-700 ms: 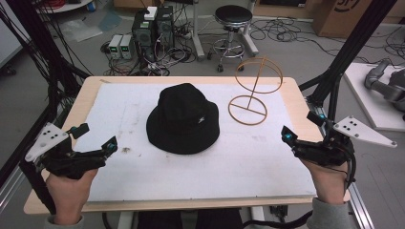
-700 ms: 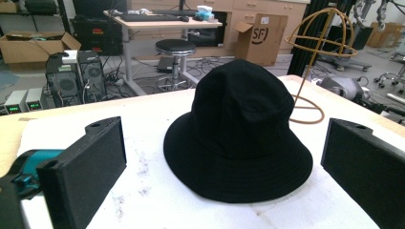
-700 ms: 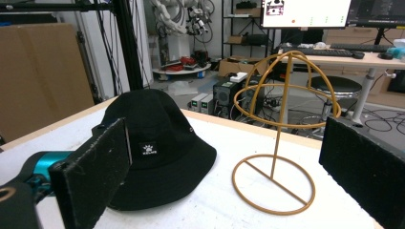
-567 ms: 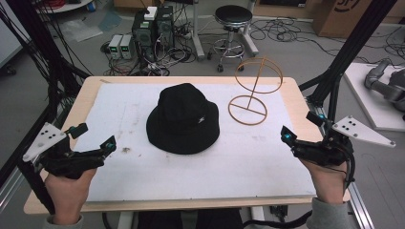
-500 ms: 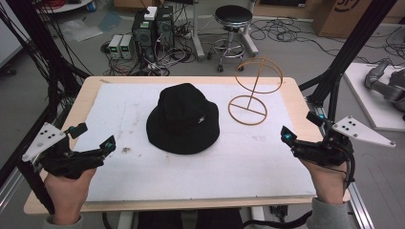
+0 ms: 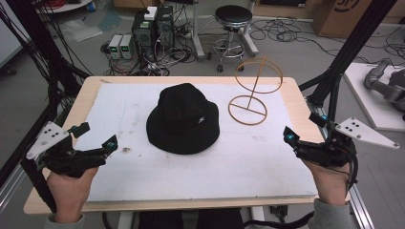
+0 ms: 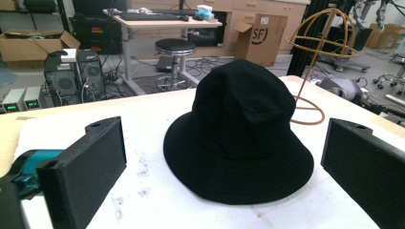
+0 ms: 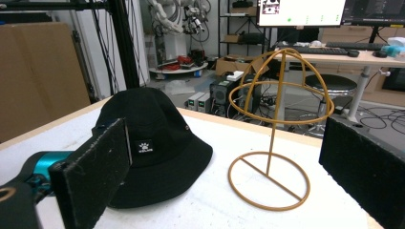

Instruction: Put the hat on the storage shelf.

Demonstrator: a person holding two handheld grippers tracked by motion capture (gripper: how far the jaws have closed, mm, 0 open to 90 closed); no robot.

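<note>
Hat: a black fabric bucket hat (image 6: 183, 119) sits brim-down at the middle of the white foam-covered wooden table (image 6: 143, 181).
Stand: a gold wire hat stand (image 6: 253, 90) rises at the far right, just beside the hat, apart from it.
Left gripper (image 6: 93, 136): near left edge, jaws wide apart, holding nothing.
Right gripper (image 6: 303, 126): near right edge, jaws wide apart, holding nothing.

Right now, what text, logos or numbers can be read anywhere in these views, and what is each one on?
"SF" reads on the cardboard box behind the table, in the left gripper view.
The small white patch on the black hat carries a logo and a line of letters, too small to read.
The wall monitor shows graphics too blurred to read.
</note>
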